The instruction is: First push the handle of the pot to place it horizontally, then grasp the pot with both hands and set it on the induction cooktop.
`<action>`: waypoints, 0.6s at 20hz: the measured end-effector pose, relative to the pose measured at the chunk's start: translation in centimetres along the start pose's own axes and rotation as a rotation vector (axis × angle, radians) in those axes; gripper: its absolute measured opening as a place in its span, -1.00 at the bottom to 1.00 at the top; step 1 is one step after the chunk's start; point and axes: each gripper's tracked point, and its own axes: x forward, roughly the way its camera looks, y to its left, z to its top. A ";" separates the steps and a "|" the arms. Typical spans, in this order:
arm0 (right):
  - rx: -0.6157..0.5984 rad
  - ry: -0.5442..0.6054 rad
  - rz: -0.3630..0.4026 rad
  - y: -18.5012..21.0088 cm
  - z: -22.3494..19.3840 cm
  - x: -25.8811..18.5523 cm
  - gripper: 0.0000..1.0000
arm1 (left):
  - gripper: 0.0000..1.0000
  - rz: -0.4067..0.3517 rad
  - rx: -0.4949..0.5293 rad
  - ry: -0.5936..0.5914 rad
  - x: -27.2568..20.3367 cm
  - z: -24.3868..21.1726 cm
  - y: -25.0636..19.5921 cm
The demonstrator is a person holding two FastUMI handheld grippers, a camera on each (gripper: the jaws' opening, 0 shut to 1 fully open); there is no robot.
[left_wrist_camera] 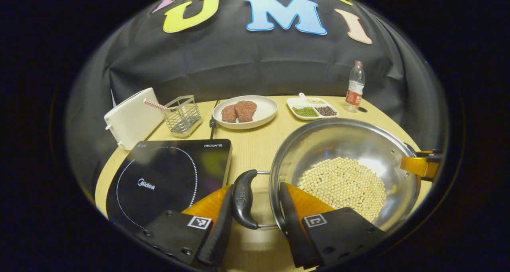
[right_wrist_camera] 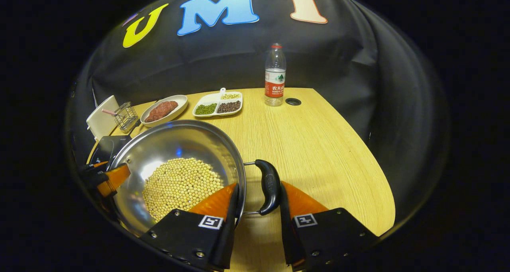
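The steel pot point(left_wrist_camera: 338, 144) holding soybeans point(left_wrist_camera: 342, 184) stands on the wooden table, just right of the black induction cooktop point(left_wrist_camera: 167, 176). Its two black side handles lie level. My left gripper point(left_wrist_camera: 257, 186) straddles the near handle point(left_wrist_camera: 244, 200) and the rim: one finger presses the handle's outside, the other sits inside the pot wall. In the right gripper view my right gripper point(right_wrist_camera: 259, 186) holds the opposite handle point(right_wrist_camera: 270, 186) of the pot point(right_wrist_camera: 175, 144) the same way. Each gripper's orange finger shows at the far rim in the other's view. I cannot tell whether the pot is lifted.
Behind the cooktop stand a white box point(left_wrist_camera: 133, 118) and a wire basket point(left_wrist_camera: 183, 114). A plate point(left_wrist_camera: 265, 112) with meat, a divided dish point(left_wrist_camera: 297, 102) of beans and a water bottle point(left_wrist_camera: 355, 87) line the table's back. The cooktop's cable point(left_wrist_camera: 213, 120) runs rearward.
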 end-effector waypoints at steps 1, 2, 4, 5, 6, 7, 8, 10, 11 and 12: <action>-0.003 0.003 -0.002 0.1 -0.1 0.0 0.01 | 0.34 -0.002 -0.003 0.001 -0.1 0.0 -0.1; -0.010 0.008 -0.005 0.1 -0.1 -0.2 0.00 | 0.36 -0.003 -0.004 0.002 -0.2 0.0 -0.1; -0.015 0.006 -0.008 -0.1 0.0 -0.7 0.01 | 0.45 -0.005 -0.019 0.007 -0.5 -0.1 -0.3; -0.021 0.003 -0.010 -0.2 -0.1 -1.0 0.00 | 0.32 -0.004 -0.029 0.006 -1.1 -0.2 -0.3; -0.031 -0.010 -0.007 -0.2 0.2 -1.4 0.00 | 0.22 0.001 -0.039 0.001 -1.6 -0.2 -0.3; -0.039 -0.020 -0.004 -0.1 0.4 -1.9 0.00 | 0.24 0.004 -0.045 -0.005 -2.3 -0.1 -0.2; -0.044 -0.021 0.005 0.0 0.6 -2.3 0.01 | 0.31 0.012 -0.045 -0.020 -2.9 0.3 0.1; -0.045 -0.032 0.021 0.5 1.2 -3.0 0.01 | 0.31 0.027 -0.045 -0.040 -3.9 0.8 0.5; -0.047 -0.034 0.030 0.7 1.2 -3.1 0.00 | 0.31 0.035 -0.046 -0.050 -4.5 1.2 0.8; -0.047 -0.041 0.035 1.0 1.4 -3.3 0.00 | 0.31 0.039 -0.048 -0.056 -5.0 1.5 1.1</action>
